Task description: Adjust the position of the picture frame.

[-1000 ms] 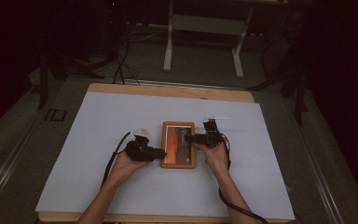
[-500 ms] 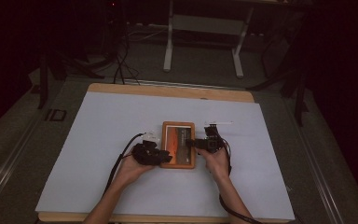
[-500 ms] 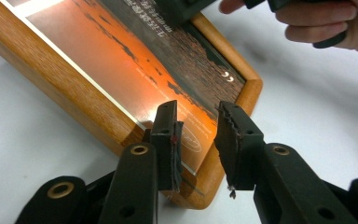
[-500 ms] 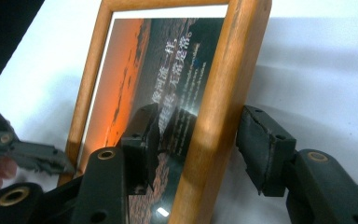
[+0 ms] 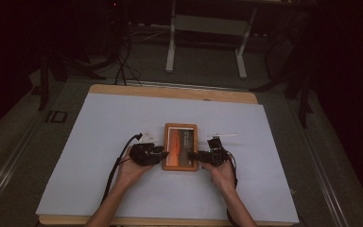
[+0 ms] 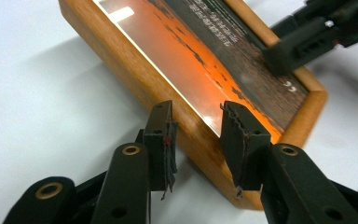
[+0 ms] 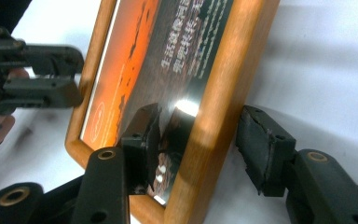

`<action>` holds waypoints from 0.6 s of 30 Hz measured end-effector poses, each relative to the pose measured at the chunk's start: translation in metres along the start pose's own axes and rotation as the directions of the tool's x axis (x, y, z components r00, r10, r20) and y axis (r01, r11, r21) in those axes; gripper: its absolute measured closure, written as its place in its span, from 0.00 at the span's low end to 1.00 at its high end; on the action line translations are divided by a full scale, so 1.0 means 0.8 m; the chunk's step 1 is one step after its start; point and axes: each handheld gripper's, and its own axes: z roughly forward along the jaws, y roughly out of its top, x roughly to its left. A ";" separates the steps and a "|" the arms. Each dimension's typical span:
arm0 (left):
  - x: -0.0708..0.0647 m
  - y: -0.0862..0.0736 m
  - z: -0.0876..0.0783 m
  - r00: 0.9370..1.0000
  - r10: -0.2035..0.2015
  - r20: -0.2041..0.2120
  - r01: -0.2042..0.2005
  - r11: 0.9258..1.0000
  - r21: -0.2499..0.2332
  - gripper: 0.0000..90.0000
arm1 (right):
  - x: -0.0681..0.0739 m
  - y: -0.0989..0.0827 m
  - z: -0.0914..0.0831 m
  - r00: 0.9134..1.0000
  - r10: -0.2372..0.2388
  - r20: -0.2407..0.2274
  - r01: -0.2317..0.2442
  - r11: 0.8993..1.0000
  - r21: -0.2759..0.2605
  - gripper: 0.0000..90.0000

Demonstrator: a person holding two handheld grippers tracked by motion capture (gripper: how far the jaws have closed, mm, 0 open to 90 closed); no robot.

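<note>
A wooden picture frame [image 5: 180, 147] lies flat, glass up, near the centre of the desk [image 5: 99, 123], which is covered by a pale sheet; the frame's long sides run from 12 to 6 o'clock, and the print under the glass shows an orange sunset band beside a dark panel of small text. The left hand-held gripper [image 6: 196, 135] comes in from 9 o'clock at the frame's lower left edge: its jaws stand moderately apart, one outside the wooden rail on the sheet and one over the glass, straddling the rail without clearly pressing on it. The right hand-held gripper [image 7: 196, 142] mirrors this from 3 o'clock, its jaws also apart, one over the glass and one outside the right rail, with a visible gap on the outer side. Meeting the frame from opposite sides at about the same height looks meant to let both rails be pinched evenly, so the frame could be lifted or shifted without twisting. In the high view the person's left hand [image 5: 133, 166] and right hand [image 5: 220, 171] reach in from 6 o'clock, and a black cable [image 5: 116, 165] trails back from the left tool toward the near edge.
</note>
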 end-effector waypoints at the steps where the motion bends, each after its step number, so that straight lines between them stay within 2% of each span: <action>1: 0.001 0.000 0.000 1.000 -0.006 0.000 0.006 1.000 -0.007 0.73 | 0.001 -0.002 0.000 1.000 0.002 0.000 -0.002 1.000 0.003 0.55; 3: 0.003 0.001 0.000 1.000 -0.016 0.003 0.016 1.000 -0.013 0.76 | 0.002 -0.006 -0.001 1.000 0.001 0.003 -0.001 1.000 0.004 0.55; 8: 0.004 0.002 0.000 1.000 -0.024 -0.019 0.024 0.999 -0.021 0.77 | 0.006 -0.010 -0.002 1.000 0.008 0.004 -0.008 1.000 0.011 0.55; 13: 0.004 0.002 0.001 1.000 -0.026 -0.018 0.025 0.999 -0.027 0.77 | 0.006 -0.011 -0.001 1.000 -0.005 -0.002 0.005 1.000 0.019 0.55; 15: 0.004 0.002 0.001 1.000 -0.022 -0.019 0.022 0.999 -0.028 0.76 | 0.006 -0.011 -0.001 1.000 -0.016 0.001 0.016 1.000 0.017 0.53; 18: 0.004 0.001 0.000 1.000 -0.018 -0.020 0.017 1.000 -0.024 0.75 | 0.010 -0.009 -0.005 0.996 -0.076 0.038 0.076 0.997 0.006 0.53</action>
